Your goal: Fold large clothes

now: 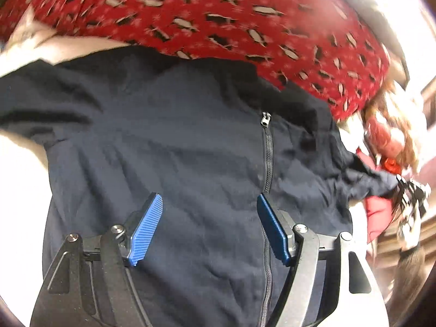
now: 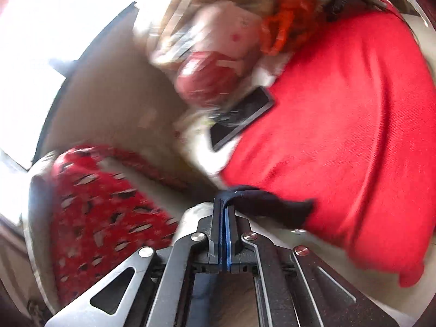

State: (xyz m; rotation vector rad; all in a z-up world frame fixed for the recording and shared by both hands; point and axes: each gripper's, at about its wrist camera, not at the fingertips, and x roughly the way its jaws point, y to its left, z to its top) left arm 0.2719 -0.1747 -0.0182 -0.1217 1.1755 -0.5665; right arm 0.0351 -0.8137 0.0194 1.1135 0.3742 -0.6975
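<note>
A dark navy zip-front fabric garment (image 1: 177, 141) is seen spread across a white table surface (image 1: 19, 185), its black zipper (image 1: 268, 160) running down the front from a small metal pull. The left gripper (image 1: 209, 226) is held over the lower part of this garment with its blue ribbed pads (image 1: 144, 229) set well apart, nothing between them; the zipper line passes just beside the right-hand pad. Bare white surface is visible beyond the garment's left edge. Along the garment's far edge a red cloth printed with small black-and-white figures (image 1: 218, 21) is laid, overlapping it. At the garment's right edge one sleeve (image 1: 373, 177) is drawn out toward a blurred clutter of red and brown items.

In the right wrist view the right gripper (image 2: 225, 212) is seen pressed closed on a bunched end of the same navy garment (image 2: 272, 201), the fabric trailing from the jaws onto a plain red knitted cloth (image 2: 354, 122). Beyond the garment's pinched end a dark flat rectangular phone-like object (image 2: 242, 117) is lying at the red cloth's edge. To the left of the pinched end the printed red cloth (image 2: 103, 204) is seen again, near the table's rim. Strong motion blur is present in the far clutter.
</note>
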